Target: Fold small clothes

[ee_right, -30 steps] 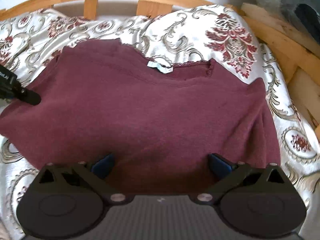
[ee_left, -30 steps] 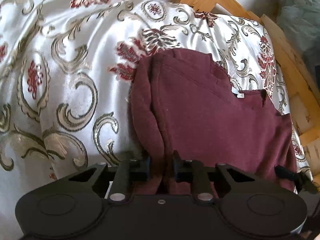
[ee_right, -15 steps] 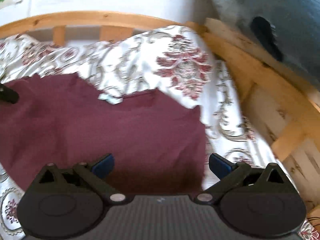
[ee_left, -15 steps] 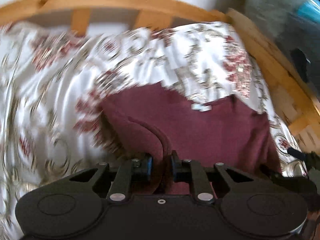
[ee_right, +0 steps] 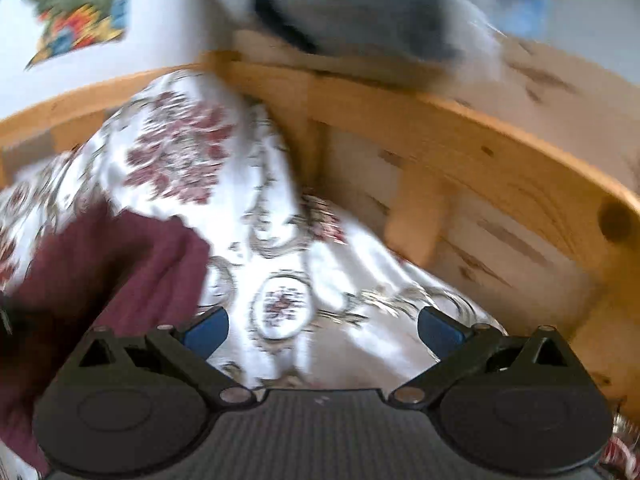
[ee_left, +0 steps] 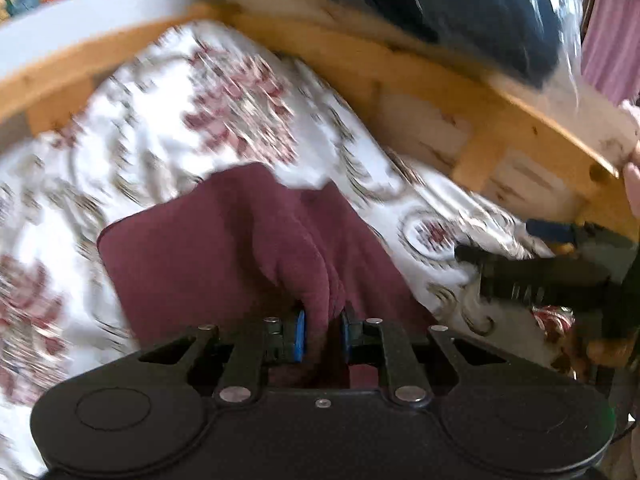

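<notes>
Right now your left gripper (ee_left: 322, 332) has its fingers nearly closed on a bunched ridge of the maroon garment (ee_left: 224, 252), which lies on the patterned bedspread (ee_left: 140, 128) with part of it doubled over on itself. Pinching a gathered edge like that lets you carry one side across the rest, so this looks like a fold partly made.

Your right gripper (ee_right: 320, 330) has its fingers spread wide with nothing between them; below the gap there is only bedspread, and the garment sits off to its left. In the left wrist view it shows at the right edge, apart from the cloth, so it seems free to pin or smooth once you lay the fold down.

Mind the surroundings. The wooden bed frame (ee_right: 480, 152) runs close along the right side, and a dark bundle wrapped in clear plastic (ee_left: 460, 8) rests on top of it. A colourful picture (ee_right: 76, 12) is on the wall behind. Both views are blurred, so the garment's exact outline is hard to read.
</notes>
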### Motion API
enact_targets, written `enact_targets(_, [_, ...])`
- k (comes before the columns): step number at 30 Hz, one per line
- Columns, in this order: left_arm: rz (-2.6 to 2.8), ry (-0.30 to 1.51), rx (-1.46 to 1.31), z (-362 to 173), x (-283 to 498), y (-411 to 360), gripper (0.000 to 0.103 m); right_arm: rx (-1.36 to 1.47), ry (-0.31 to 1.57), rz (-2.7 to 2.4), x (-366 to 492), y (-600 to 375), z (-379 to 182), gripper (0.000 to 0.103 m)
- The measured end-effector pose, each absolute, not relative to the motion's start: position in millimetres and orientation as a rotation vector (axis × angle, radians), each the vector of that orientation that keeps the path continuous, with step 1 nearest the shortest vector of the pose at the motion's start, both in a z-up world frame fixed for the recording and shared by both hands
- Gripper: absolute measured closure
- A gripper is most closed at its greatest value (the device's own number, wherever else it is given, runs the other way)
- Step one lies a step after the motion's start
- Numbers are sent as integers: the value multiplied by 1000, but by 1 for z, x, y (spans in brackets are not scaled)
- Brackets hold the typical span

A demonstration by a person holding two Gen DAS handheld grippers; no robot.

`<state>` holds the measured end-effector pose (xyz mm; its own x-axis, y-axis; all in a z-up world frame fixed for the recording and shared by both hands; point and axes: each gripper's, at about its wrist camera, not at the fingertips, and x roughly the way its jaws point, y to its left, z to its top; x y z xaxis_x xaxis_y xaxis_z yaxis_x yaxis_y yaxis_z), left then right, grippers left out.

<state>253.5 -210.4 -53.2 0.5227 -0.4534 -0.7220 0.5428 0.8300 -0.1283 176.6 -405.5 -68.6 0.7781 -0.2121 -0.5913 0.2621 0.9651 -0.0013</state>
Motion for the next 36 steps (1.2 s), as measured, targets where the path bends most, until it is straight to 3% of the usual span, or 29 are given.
enact_targets(5, [-588,818,120,-76,242,-222,83,232,636,-275,178,-433,-76,0])
enact_targets(10, [-617,801,68,-64,239,-214,73,247,631,-251,182,-428,-78,0])
enact_targets(12, [-644,799,23,-58,239,-211,53,226,621,-233,183,-422,-77,0])
enact_targets(17, [-702,740,-25,-34,222,-194,20,272,555,-127,182,-413,-70,0])
enact_targets(23, [-681,646,52,-22,194,-162,4,497,524,145,190,-409,-67,0])
enact_targets(28, [-617,613,152,-47,180,-141,2,763,640,372,210,-399,-86,0])
enact_targets(31, [-606,592,156,-64,178,-132,4,796,702,388,218,-386,-93,7])
enact_targets(34, [-594,587,161,-80,183,-130,8,732,764,345,224,-372,-98,19])
enact_targets(36, [-593,625,158,-90,191,-130,9,728,765,310,226,-369,-99,38])
